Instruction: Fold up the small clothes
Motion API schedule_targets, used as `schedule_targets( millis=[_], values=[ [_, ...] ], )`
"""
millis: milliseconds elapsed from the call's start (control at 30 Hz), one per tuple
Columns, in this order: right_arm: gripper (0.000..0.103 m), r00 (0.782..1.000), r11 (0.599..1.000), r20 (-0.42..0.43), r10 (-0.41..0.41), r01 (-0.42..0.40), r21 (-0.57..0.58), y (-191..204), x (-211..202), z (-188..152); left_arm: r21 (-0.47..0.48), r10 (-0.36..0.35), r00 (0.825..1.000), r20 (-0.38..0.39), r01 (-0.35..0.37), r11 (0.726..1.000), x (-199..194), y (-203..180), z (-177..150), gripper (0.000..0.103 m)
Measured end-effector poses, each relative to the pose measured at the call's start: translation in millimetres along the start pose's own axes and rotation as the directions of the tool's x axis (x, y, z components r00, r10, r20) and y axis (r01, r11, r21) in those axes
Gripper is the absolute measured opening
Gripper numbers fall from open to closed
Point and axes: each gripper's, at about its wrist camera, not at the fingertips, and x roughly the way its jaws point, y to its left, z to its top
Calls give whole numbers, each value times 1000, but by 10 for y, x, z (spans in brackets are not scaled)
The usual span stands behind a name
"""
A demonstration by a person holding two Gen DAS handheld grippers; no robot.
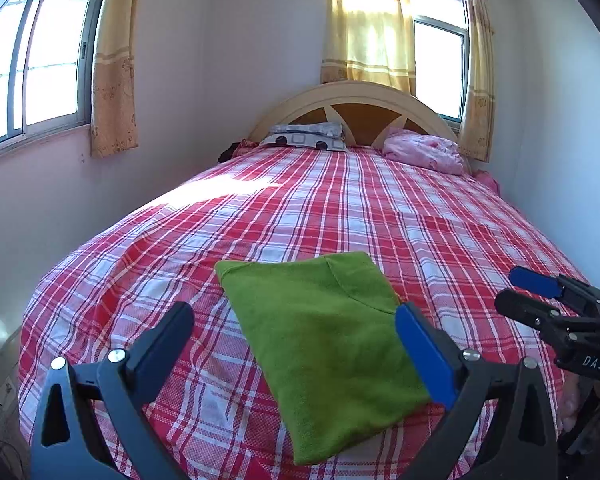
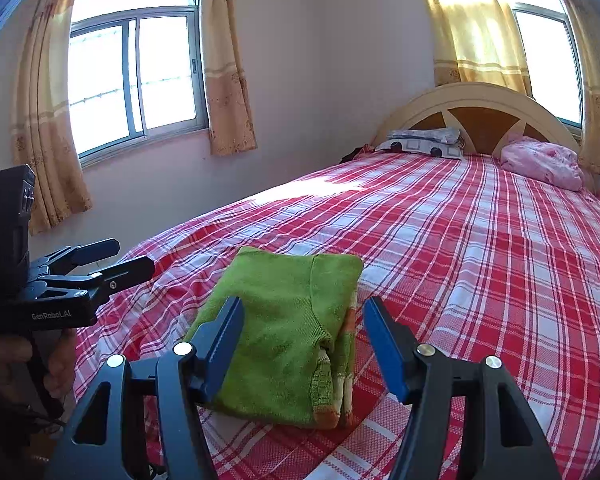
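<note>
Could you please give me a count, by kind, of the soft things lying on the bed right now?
Green folded garment: 1
Patterned pillow: 1
Pink bundle of bedding: 1
Total: 3, all lying on the red plaid bed.

green garment [image 1: 324, 344]: fuzzy knitted cloth, matt, ribbed at hem. bedsheet [image 1: 440, 216]: woven checked cloth, matt, slightly coarse. left tool [image 1: 296, 344]: matt black plastic, smooth blue pads, shiny metal bolts; same on right tool [image 2: 304, 344]. headboard [image 1: 356, 100]: painted wood, semi-gloss. curtains [image 1: 114, 64]: thin cloth.
</note>
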Motion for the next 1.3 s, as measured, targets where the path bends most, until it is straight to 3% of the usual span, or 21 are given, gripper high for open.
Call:
schedule_targets(
  millis=[1300],
  values=[
    [64, 1000, 1000, 21, 10, -10, -27, 118, -69, -25, 3, -2, 1000, -5, 2, 1000, 11, -36, -34, 103]
  ],
)
